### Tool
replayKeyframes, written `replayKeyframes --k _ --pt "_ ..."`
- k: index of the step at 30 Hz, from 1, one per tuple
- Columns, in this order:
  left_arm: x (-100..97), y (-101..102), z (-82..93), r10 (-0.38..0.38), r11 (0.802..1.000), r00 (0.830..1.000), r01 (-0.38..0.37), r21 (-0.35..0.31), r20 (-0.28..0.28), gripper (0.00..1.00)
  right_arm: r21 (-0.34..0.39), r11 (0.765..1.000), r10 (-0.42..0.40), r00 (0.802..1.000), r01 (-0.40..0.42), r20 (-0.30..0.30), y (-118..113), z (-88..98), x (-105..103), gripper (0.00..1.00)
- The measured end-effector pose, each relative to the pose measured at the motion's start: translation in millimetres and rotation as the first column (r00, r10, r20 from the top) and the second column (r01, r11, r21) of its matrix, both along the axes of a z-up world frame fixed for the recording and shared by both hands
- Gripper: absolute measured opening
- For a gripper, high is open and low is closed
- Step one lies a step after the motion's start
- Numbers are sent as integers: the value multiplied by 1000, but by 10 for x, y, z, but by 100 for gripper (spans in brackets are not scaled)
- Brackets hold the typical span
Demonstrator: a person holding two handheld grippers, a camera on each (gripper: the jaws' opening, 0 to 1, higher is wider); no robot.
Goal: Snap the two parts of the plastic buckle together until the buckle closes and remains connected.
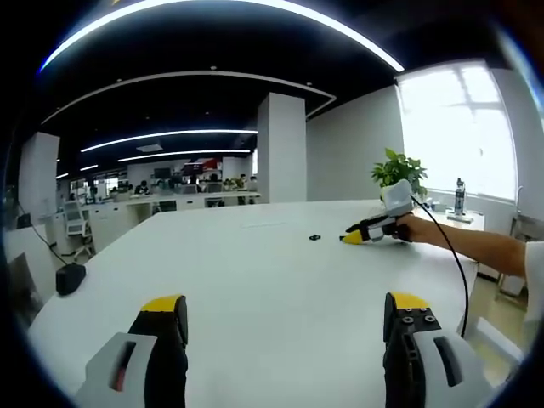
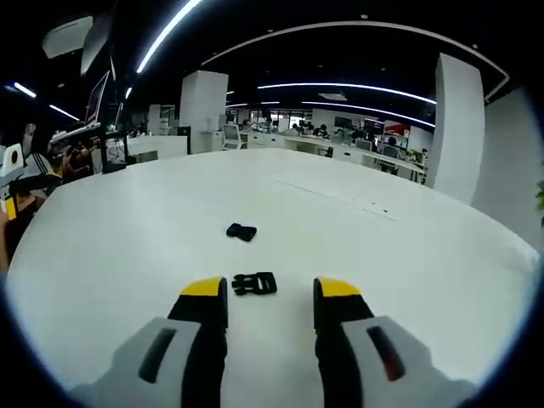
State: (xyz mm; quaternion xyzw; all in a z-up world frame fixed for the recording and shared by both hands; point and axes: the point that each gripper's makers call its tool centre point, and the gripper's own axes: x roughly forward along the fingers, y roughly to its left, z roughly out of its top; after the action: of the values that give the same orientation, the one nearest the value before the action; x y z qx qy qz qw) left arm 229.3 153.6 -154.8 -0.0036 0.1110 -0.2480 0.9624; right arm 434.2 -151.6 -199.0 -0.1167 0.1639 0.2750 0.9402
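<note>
Two black plastic buckle parts lie apart on the white table [image 2: 408, 255]. The pronged part [image 2: 255, 283] rests just ahead of and between the yellow fingertips [image 2: 204, 287] of my right gripper [image 2: 272, 289], which is open and not touching it. The other part [image 2: 241, 231] lies a little farther out. In the left gripper view one small black part [image 1: 314, 237] shows far across the table, just left of the right gripper [image 1: 367, 231], which a hand holds. My left gripper [image 1: 285, 306] is open over bare table, far from the buckle. It shows again as the left gripper [image 2: 12, 183] at the left edge.
A black puck-like device [image 1: 70, 277] with a cable sits near the table's left edge. A potted plant [image 1: 398, 170] and a bottle [image 1: 459, 197] stand by the window. A black cable [image 1: 455, 263] trails from the right gripper. Office desks and pillars lie beyond.
</note>
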Motion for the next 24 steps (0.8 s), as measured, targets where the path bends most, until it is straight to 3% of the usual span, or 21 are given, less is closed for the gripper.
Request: replayKeyframes --k 12,18,22,24 --pt "8 -3 -13 0 1000 1000 0 -1 -3 98 21 1000 -14 1000 14 -12 18 -14 5 21" --pt "13 -11 -18 -1 1000 1000 1 -1 -3 98 6 999 -33 999 33 -5 -14 -6 -5 19" --pt "15 -16 -28 0 1000 1000 0 -1 -5 98 17 999 -37 999 37 5 -21 43 -42 6" --pt "14 -21 -31 -1 1000 1000 1 0 -5 98 23 999 -46 999 46 19 -35 78 -46 8"
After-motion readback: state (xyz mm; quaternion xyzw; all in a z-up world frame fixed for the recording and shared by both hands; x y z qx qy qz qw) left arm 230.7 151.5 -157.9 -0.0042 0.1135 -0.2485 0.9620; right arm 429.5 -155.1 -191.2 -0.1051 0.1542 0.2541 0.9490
